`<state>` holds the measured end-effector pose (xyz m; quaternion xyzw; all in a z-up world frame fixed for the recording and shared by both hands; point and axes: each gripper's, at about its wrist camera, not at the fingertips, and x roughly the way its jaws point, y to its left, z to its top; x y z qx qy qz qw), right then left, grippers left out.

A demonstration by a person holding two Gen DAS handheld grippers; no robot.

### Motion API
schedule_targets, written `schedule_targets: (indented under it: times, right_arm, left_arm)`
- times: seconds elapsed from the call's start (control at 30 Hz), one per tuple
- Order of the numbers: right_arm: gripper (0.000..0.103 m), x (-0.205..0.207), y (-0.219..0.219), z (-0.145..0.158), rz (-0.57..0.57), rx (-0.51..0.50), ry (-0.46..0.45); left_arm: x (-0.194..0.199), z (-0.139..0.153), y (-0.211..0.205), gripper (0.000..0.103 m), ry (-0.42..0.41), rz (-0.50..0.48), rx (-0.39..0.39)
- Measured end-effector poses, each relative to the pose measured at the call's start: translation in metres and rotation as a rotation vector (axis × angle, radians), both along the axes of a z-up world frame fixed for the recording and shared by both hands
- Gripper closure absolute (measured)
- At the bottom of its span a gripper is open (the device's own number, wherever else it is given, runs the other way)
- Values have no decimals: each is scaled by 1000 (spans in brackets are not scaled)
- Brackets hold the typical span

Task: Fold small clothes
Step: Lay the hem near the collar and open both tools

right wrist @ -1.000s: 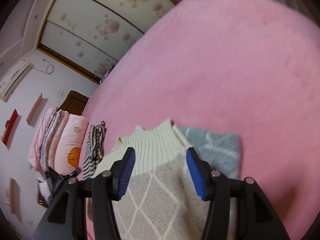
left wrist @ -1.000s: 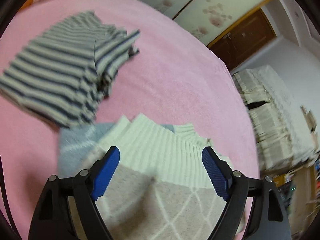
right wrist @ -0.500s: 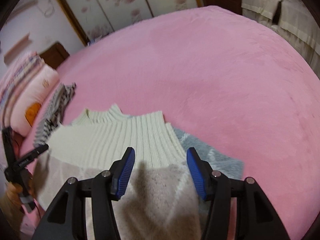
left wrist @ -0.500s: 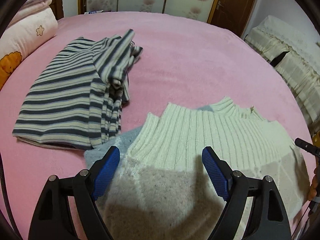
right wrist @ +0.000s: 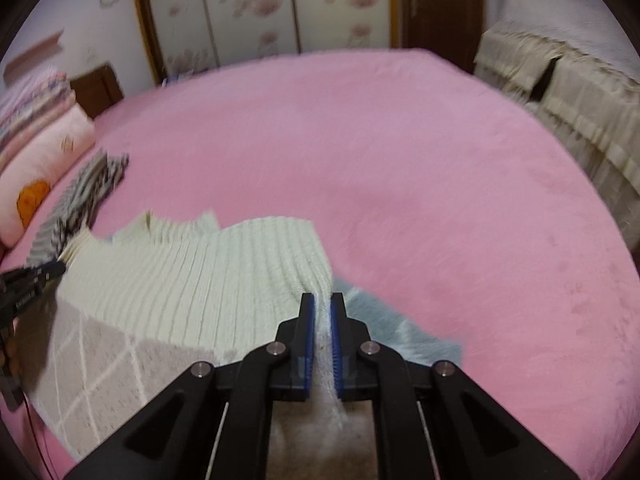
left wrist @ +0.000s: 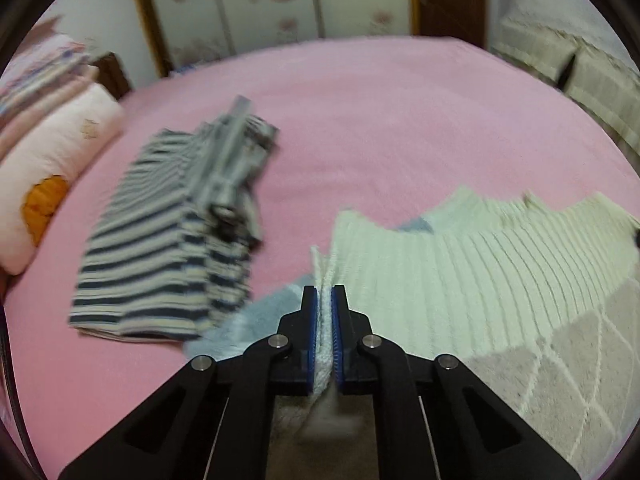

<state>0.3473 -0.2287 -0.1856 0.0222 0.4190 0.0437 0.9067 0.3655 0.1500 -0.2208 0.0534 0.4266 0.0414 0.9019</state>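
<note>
Left wrist view: left claw [left wrist: 324, 300] pinched on sweater [left wrist: 460, 264] edge; right claw [right wrist: 322, 308] pinches the opposite edge. Sweater spread on bed [right wrist: 400, 152] between claws. Soft, light, floppy knit; grip ribbed corners.

Bedroom surroundings beyond the clothes

A pink bed [right wrist: 400, 168] fills both views; a pink pillow [left wrist: 52, 160] with an orange motif lies at its left edge, beneath stacked striped bedding [right wrist: 28, 104]; floral wardrobe doors [right wrist: 256, 8] and a brown door [right wrist: 436, 0] stand behind; a cream lace-draped furnishing [right wrist: 568, 92] sits right.

Cream-ribbed sweater [left wrist: 472, 264] (grey diamonds below), navy-striped top [left wrist: 168, 240], pink bedspread [right wrist: 400, 152].
</note>
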Motion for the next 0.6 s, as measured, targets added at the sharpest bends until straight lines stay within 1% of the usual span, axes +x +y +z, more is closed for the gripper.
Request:
schedule_targets:
  times: [0.07, 0.13, 0.2, 0.3, 0.4, 0.43, 0.47, 0.5, 0.6]
  right_arm:
    - [97, -1, -8, 7, -29, 11, -38]
    - [97, 0, -16, 8, -57, 19, -49]
    - [97, 2, -17, 4, -68, 18, -46]
    - [97, 6, -13, 1, -81, -7, -61]
    - [97, 10, -13, -1, -107, -1, -79]
    - [97, 12, -12, -3, -112, -6, -78]
    - [97, 14, -11, -6, -118, -17, -73]
    - [97, 18, -10, -14, -122, -30, -53]
    - [97, 29, -11, -36, -137, -49, 19]
  left_arm:
    - [-1, 5, 15, 99, -37, 66, -25]
    - [0, 4, 26, 100, -43, 96, -59]
    - [2, -1, 27, 100, -51, 105, -42]
    - [1, -1, 20, 100, -95, 106, -6]
    - [6, -2, 22, 100, -126, 141, 4]
    - [10, -3, 24, 100, -128, 162, 8]
    - [15, -7, 26, 103, -128, 186, 21]
    - [19, -12, 31, 103, -114, 216, 27]
    - [31, -33, 44, 103, -47, 281, 0]
